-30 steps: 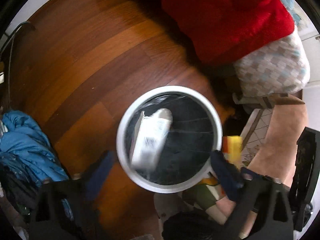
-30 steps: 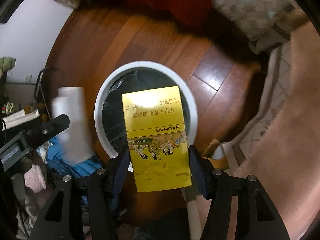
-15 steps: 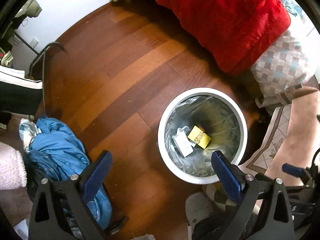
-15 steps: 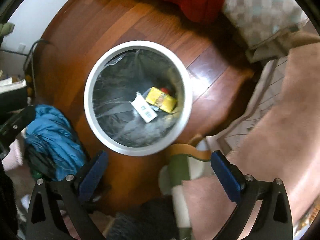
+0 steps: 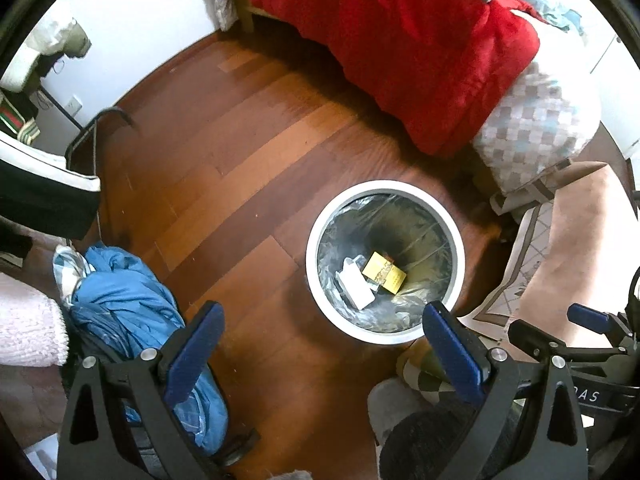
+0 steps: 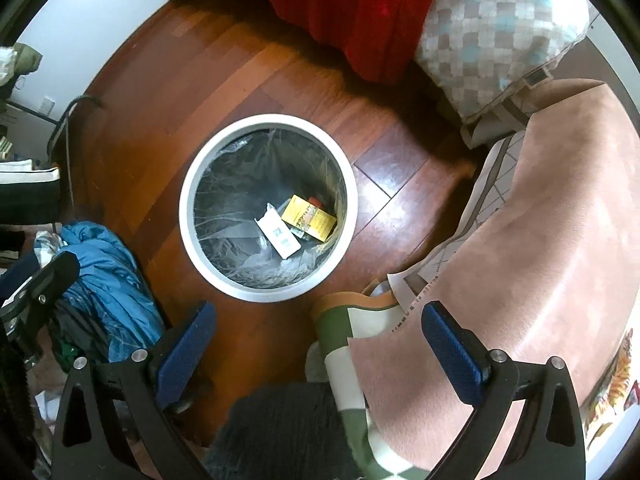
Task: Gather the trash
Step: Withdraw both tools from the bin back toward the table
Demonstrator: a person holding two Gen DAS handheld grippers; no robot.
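Note:
A round white trash bin [image 5: 316,236] [image 6: 186,216] with a clear liner stands on the wooden floor. At its bottom lie a yellow box [image 5: 384,273] [image 6: 309,217] and a white packet [image 5: 357,285] [image 6: 279,235]. My left gripper [image 5: 320,344] is open and empty, held high above the floor, with the bin ahead and to the right. My right gripper [image 6: 314,340] is open and empty, above and just in front of the bin's near rim.
A red blanket [image 5: 420,48] and a checkered pillow [image 5: 536,128] hang from a bed behind the bin. A blue garment heap [image 5: 132,320] lies at the left. A pink cloth [image 6: 540,240] covers the right side. A slippered foot [image 6: 348,344] is below.
The white packet and the yellow box dropped from my grippers into the bin. Both grippers opened wide and rose away from it.

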